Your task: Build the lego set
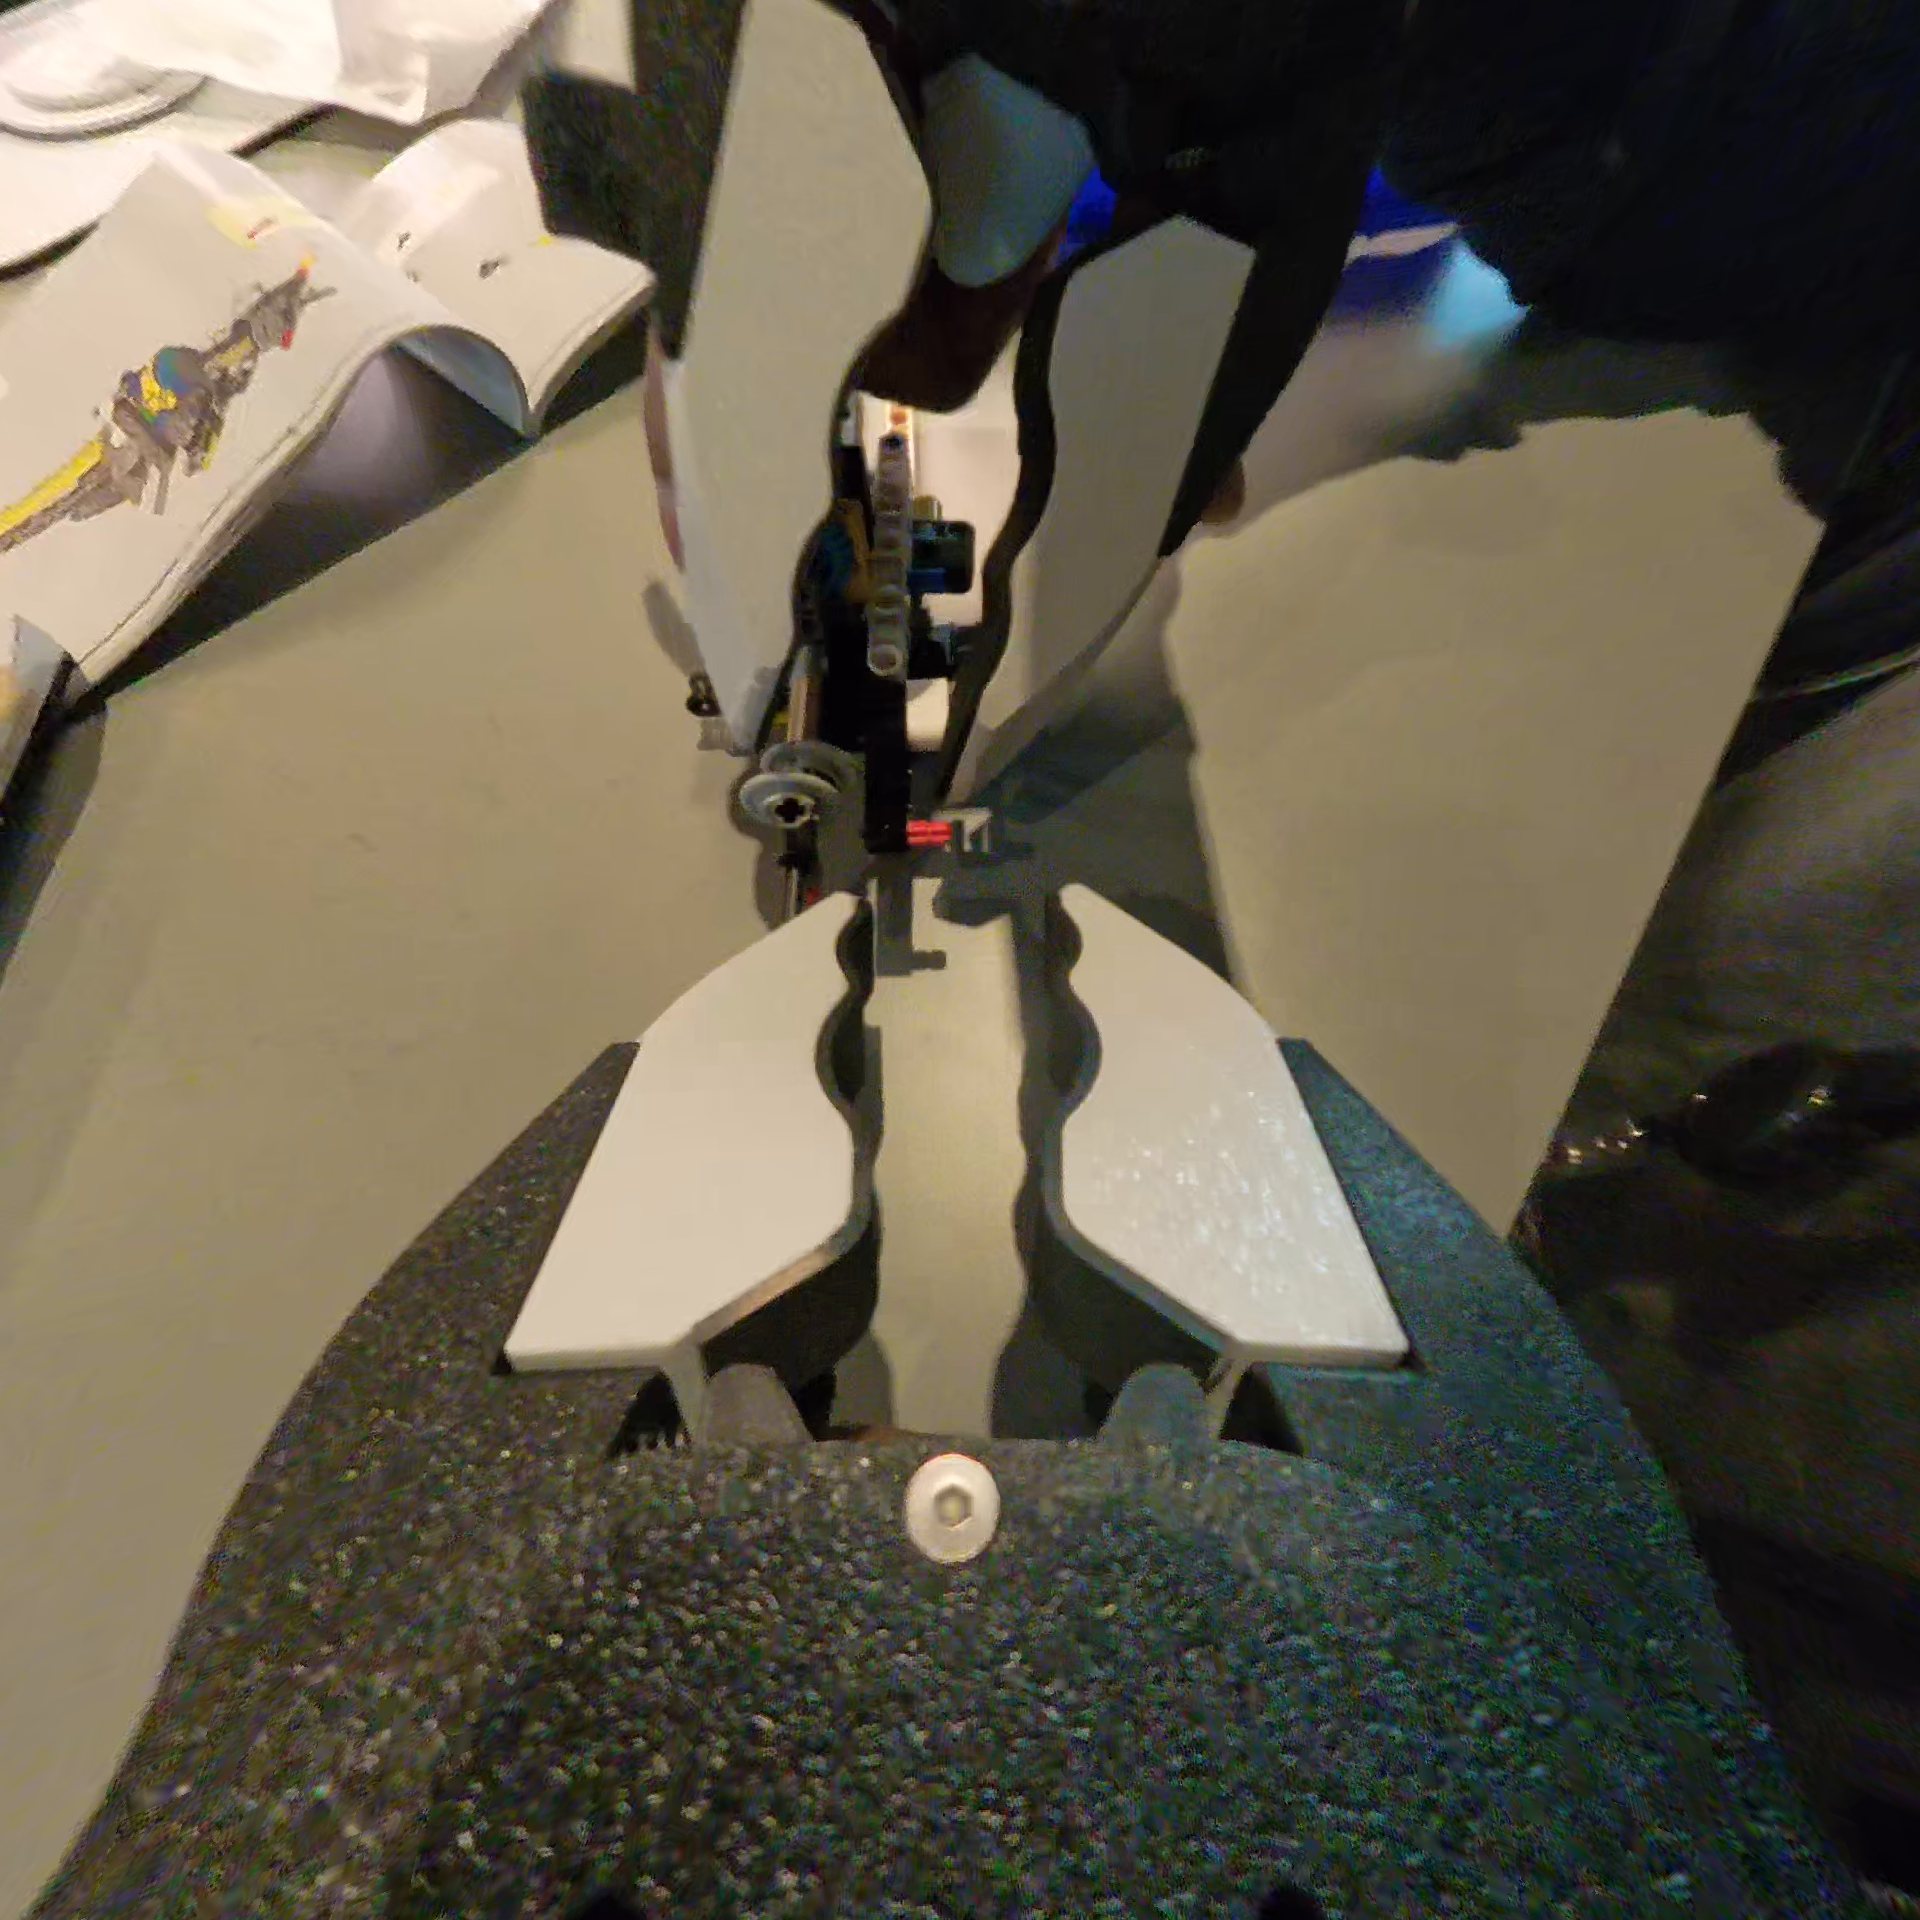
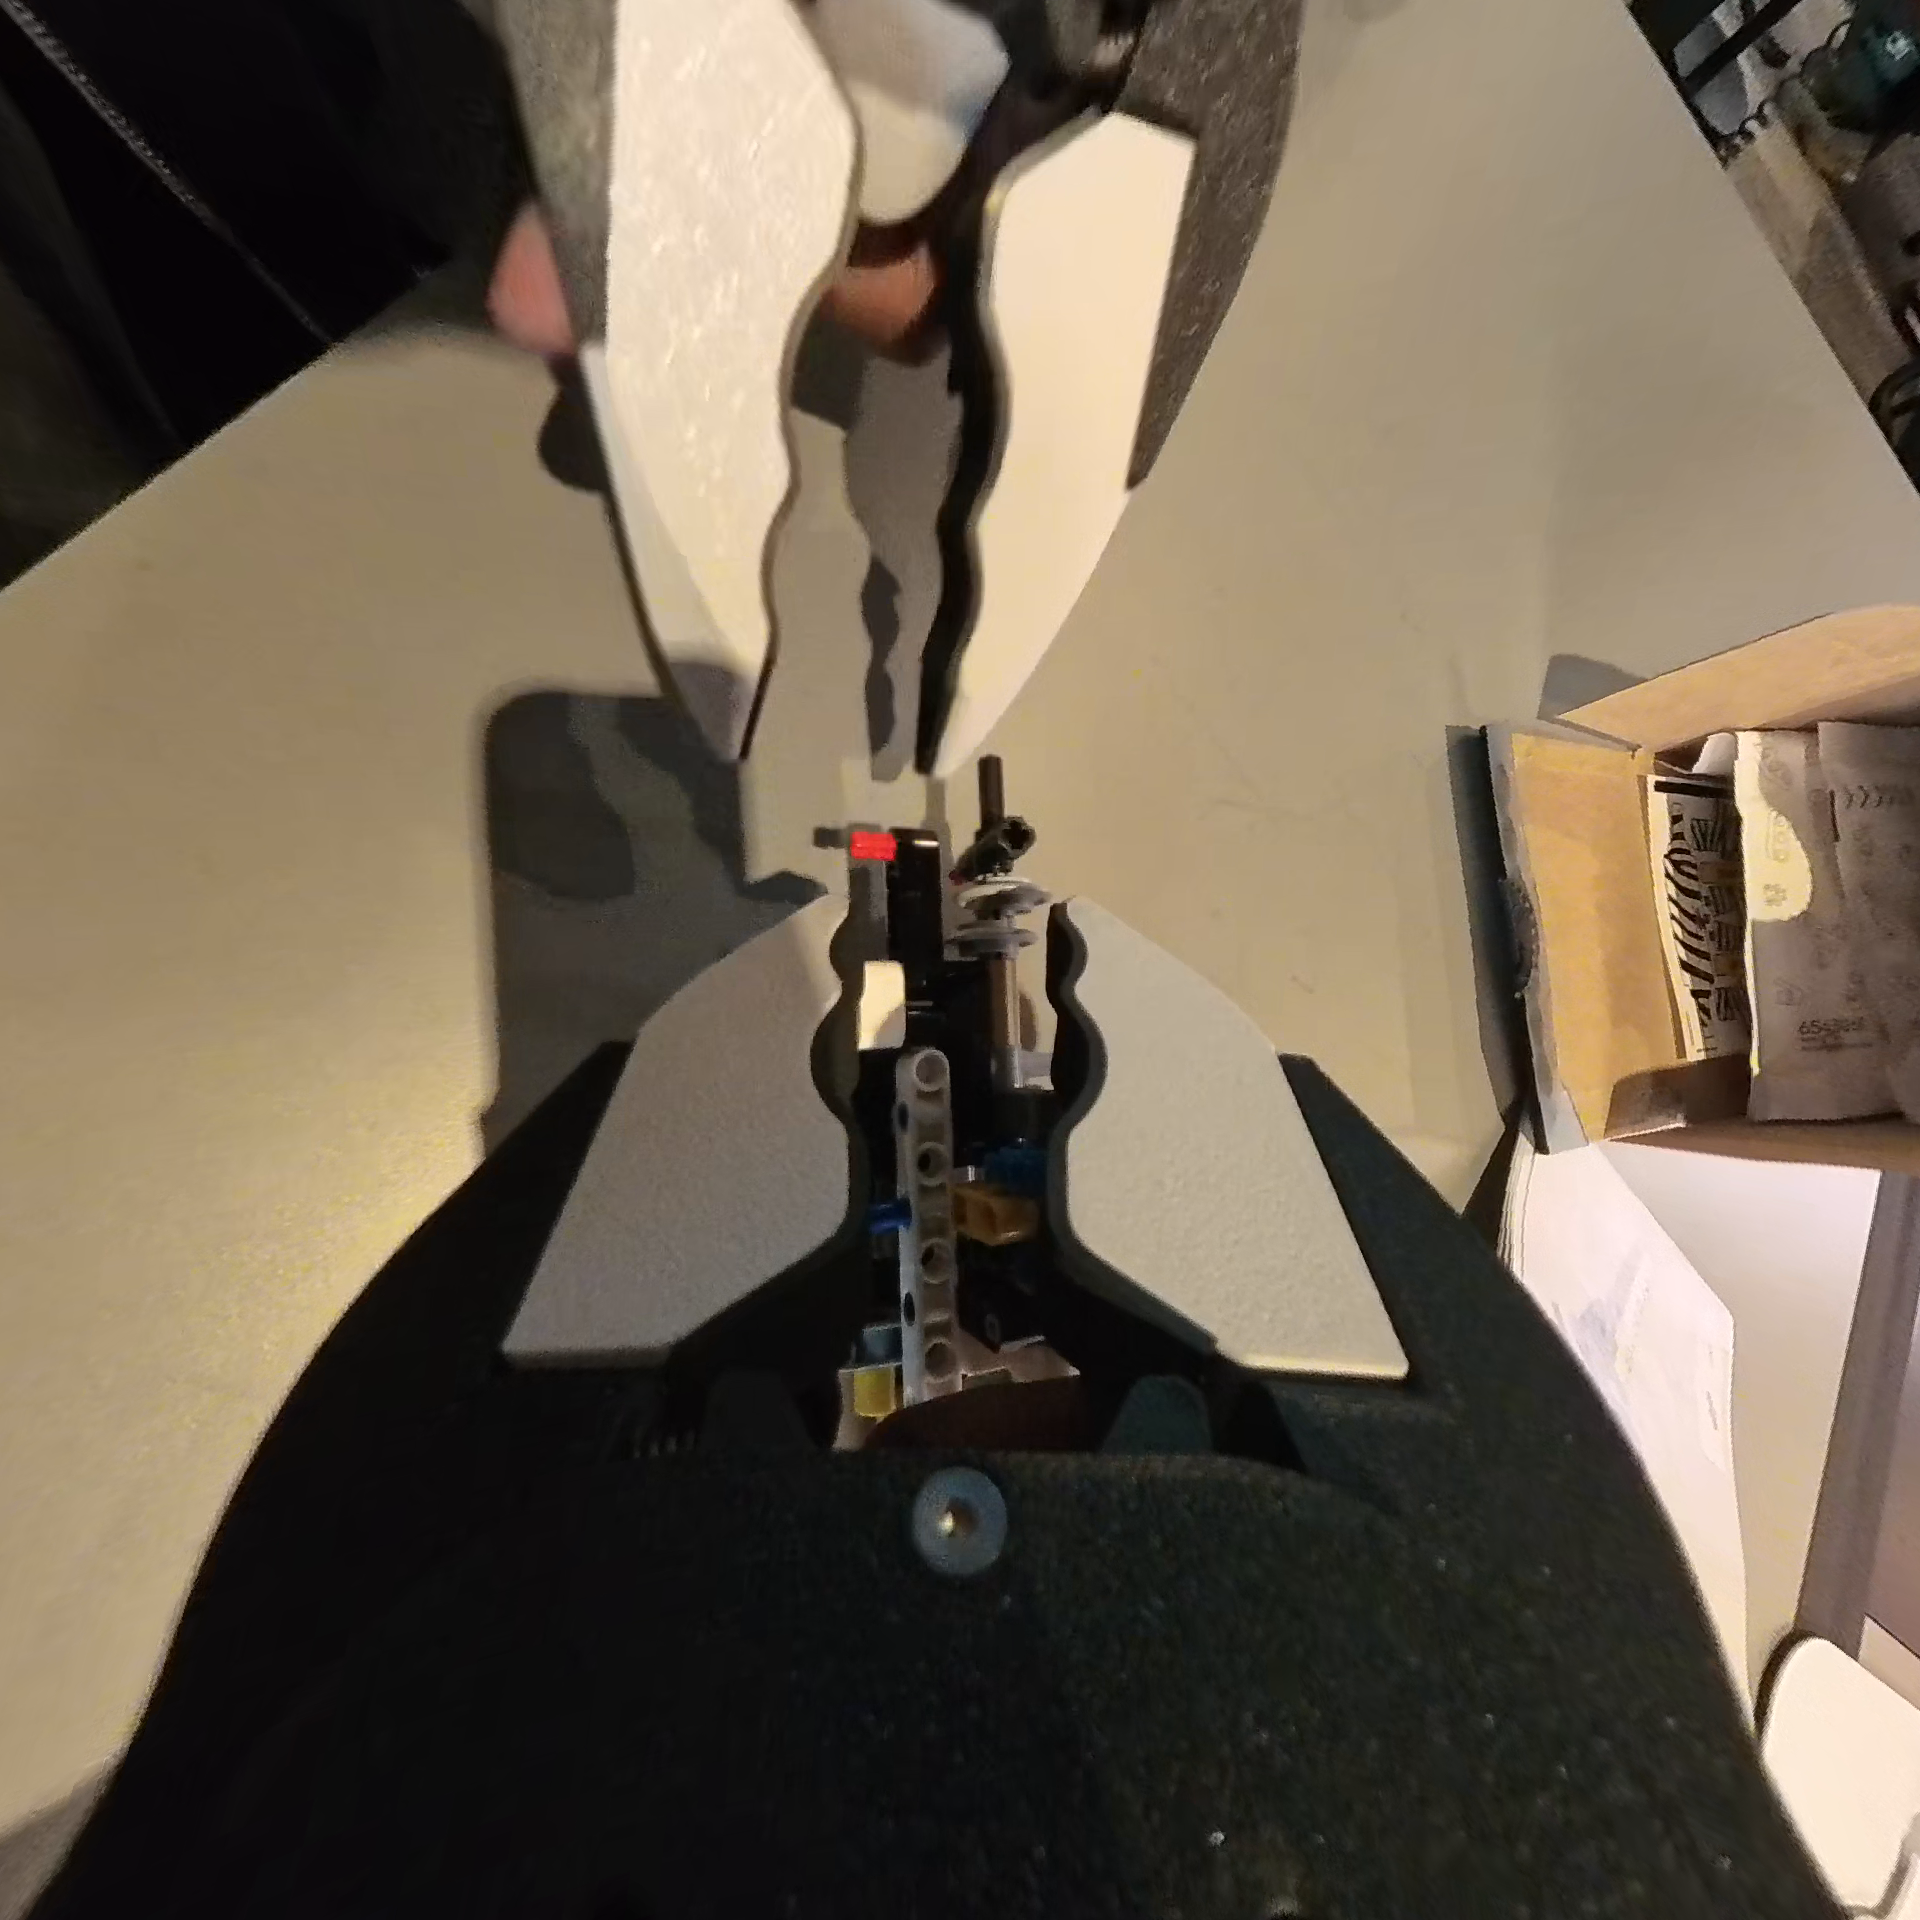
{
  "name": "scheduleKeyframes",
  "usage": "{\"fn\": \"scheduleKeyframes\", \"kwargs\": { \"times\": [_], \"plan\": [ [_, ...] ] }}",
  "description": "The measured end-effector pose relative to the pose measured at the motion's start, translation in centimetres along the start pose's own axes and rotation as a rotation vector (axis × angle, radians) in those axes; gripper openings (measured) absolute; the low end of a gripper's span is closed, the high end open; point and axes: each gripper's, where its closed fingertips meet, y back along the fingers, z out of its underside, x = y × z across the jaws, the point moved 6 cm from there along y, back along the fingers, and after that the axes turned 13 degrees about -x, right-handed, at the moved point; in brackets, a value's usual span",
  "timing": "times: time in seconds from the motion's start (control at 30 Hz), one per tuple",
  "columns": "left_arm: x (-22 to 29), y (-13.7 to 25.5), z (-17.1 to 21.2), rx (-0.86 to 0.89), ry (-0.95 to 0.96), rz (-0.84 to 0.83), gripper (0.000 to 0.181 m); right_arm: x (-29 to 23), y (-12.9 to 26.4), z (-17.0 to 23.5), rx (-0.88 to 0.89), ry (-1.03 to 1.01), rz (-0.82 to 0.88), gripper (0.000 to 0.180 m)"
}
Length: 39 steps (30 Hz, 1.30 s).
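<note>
A partly built Lego Technic assembly, of black and grey beams with blue and yellow bits, sits between the fingers of my right gripper, which is shut on it. A red pin and a grey pulley wheel stick out past the fingertips. In the left wrist view the same assembly hangs from the right gripper, with its red pin just above the table. My left gripper is open and holds nothing. Its tips are just short of the assembly's lower end, and it also shows in the right wrist view.
The beige table carries an open instruction booklet at the far left of the left wrist view. An open cardboard box with paper bags and loose white sheets lie at the right of the right wrist view. Dark clothing is at the table edge. My left and right fingertips are right by each other.
</note>
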Motion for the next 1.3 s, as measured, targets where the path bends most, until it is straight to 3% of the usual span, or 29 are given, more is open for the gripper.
{"fn": "scheduleKeyframes", "kwargs": {
  "times": [0.17,0.43,0.93,1.3],
  "plan": [
    [-2.6,2.1,-0.1,0.117,0.116,0.089,0.03,-0.2,0.2,0.3,0.01,0.009,0.006,0.034],
    [-2.6,-0.4,0.7,-0.001,0.073,0.127,0.034,-0.2,0.8,-0.3,0.071,-0.009,-0.006,0.039],
    [-3.0,-0.6,0.6,-0.004,0.1,0.15,0.037,-1.1,-0.1,-1.2,0.043,0.017,0.012,0.04],
    [-2.4,-1.1,0.5,-0.037,-0.002,0.2,0.037,-2.1,1.5,-1.3,0.072,0.012,0.04,0.04]
  ]
}}
